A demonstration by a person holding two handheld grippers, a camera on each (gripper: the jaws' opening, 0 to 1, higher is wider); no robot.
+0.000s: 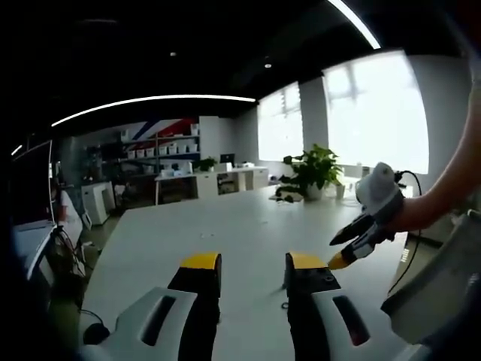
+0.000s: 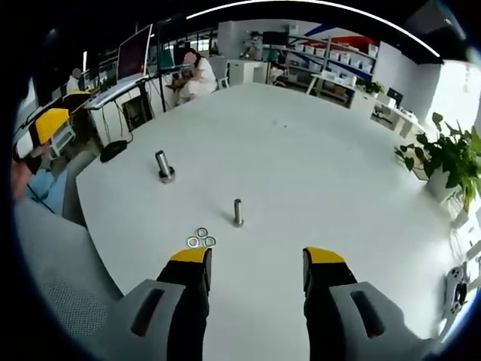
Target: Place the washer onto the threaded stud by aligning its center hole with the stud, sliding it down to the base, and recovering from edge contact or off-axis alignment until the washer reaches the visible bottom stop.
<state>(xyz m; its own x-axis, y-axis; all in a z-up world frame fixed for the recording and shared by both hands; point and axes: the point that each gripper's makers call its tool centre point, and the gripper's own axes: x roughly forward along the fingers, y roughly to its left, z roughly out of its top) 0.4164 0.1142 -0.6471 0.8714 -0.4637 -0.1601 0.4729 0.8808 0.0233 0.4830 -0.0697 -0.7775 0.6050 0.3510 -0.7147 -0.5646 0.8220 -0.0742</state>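
Open white table (image 2: 316,173) around slim stud (image 2: 237,212), washers (image 2: 201,238) beside it, thicker stud (image 2: 164,166) apart.

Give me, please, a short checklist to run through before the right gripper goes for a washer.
1. Right gripper open and empty: ok, jaws apart with nothing between them.
2. Washers in sight: ok, three lie together on the white table, just ahead of one jaw tip.
3. Nearer stud upright and bare: ok, no washer on it.
4. Farther stud out of the way: ok, it stands apart, beyond the washers.
5. Gripper lined up on a washer: not ok, the washers sit off to one side of the jaw gap.
6. Left gripper free: ok, open and empty above the table.
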